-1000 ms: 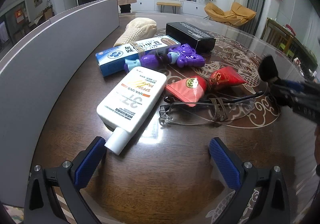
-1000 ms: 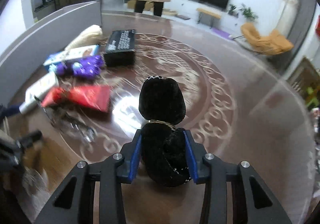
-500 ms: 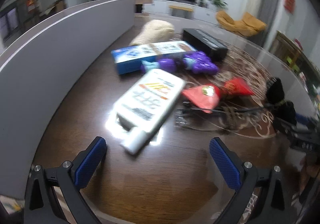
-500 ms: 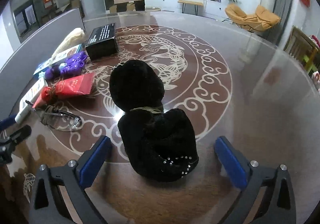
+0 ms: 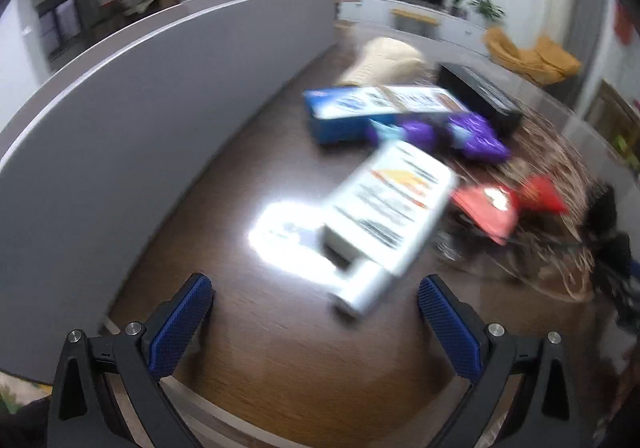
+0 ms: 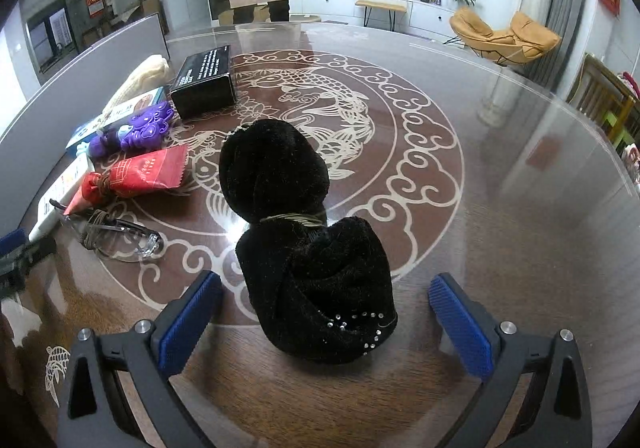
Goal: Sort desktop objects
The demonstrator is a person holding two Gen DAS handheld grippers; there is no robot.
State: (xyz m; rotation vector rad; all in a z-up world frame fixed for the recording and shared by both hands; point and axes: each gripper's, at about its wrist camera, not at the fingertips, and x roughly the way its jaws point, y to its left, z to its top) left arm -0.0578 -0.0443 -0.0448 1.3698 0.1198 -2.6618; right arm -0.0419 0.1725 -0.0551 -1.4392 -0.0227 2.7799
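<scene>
A second ago the right gripper was clamped on the black plush toy; now its jaws are spread wide and the toy rests free on the glass-topped table, between the blue pads without touching them. The left gripper is as wide open as before and holds nothing. It has swung toward the grey partition, with the white sunscreen tube blurred just ahead.
</scene>
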